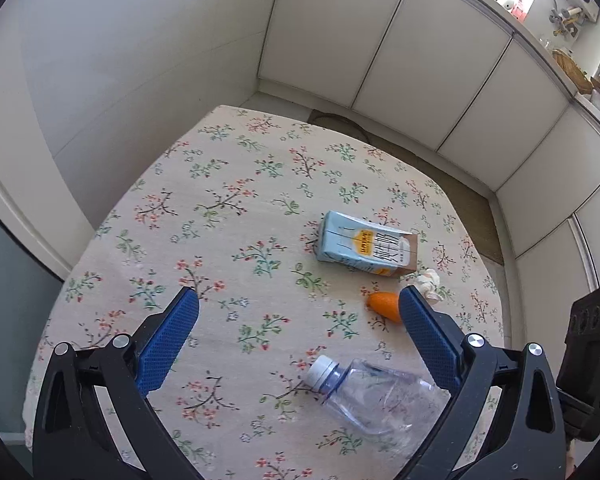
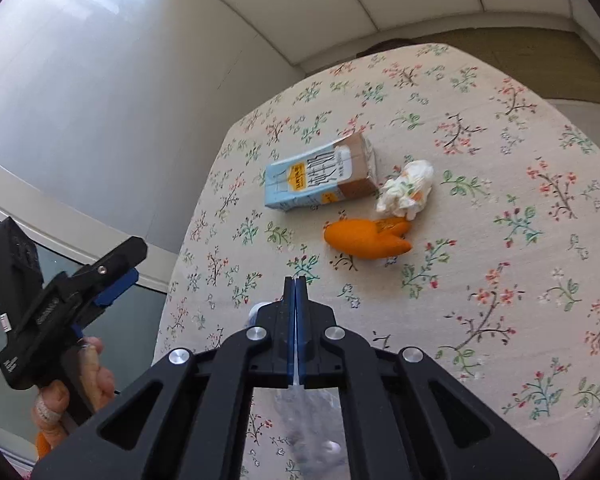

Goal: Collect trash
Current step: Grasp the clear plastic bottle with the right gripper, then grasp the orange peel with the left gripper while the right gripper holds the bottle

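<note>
Left gripper (image 1: 298, 306) spread wide above table (image 1: 228, 240), right gripper (image 2: 295, 292) pressed together, bottle (image 1: 374, 398) lying beneath both, carton (image 1: 366, 248) at twelve o'clock of peel (image 1: 385, 306), tissue (image 2: 407, 189) beside.

On floral-print tablecloth (image 1: 228, 240): light-blue drink carton (image 1: 364, 246) lying flat at centre; crumpled white tissue (image 2: 406, 190) beside it; orange peel (image 2: 366, 238) just nearer; clear plastic bottle (image 1: 376, 396) nearest, on its side
</note>
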Demonstrator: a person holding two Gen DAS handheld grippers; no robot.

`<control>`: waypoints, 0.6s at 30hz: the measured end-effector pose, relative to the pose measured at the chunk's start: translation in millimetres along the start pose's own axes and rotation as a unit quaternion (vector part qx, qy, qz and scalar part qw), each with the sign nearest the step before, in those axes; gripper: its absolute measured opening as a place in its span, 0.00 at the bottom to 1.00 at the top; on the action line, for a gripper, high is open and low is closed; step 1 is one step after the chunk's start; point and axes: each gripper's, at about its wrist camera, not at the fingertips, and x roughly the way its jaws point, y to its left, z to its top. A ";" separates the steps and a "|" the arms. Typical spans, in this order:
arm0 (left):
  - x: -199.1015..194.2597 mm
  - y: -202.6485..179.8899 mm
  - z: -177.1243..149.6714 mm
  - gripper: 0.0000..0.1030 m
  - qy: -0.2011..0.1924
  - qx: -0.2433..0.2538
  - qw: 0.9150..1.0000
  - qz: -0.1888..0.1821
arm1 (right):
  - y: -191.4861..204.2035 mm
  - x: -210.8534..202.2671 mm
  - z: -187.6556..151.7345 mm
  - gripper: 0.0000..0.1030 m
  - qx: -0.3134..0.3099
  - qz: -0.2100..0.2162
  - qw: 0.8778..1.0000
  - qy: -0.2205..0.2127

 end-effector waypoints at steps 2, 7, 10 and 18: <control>13.4 -12.8 -1.1 0.93 0.014 0.004 1.000 -0.013 | -13.0 -12.8 0.8 0.00 0.003 -0.015 1.000 0.000; 42.8 -47.4 -7.8 0.93 0.045 0.036 0.998 -0.024 | -45.1 -18.5 -3.6 0.12 0.017 -0.024 0.999 0.026; 57.9 -53.5 -3.9 0.93 0.066 0.037 0.996 -0.037 | -47.4 -17.6 -4.2 0.55 0.007 -0.018 0.999 0.034; 113.1 -60.0 -13.8 0.93 0.149 -0.002 0.988 -0.043 | -60.3 -16.9 -6.7 0.67 -0.003 -0.078 0.995 0.058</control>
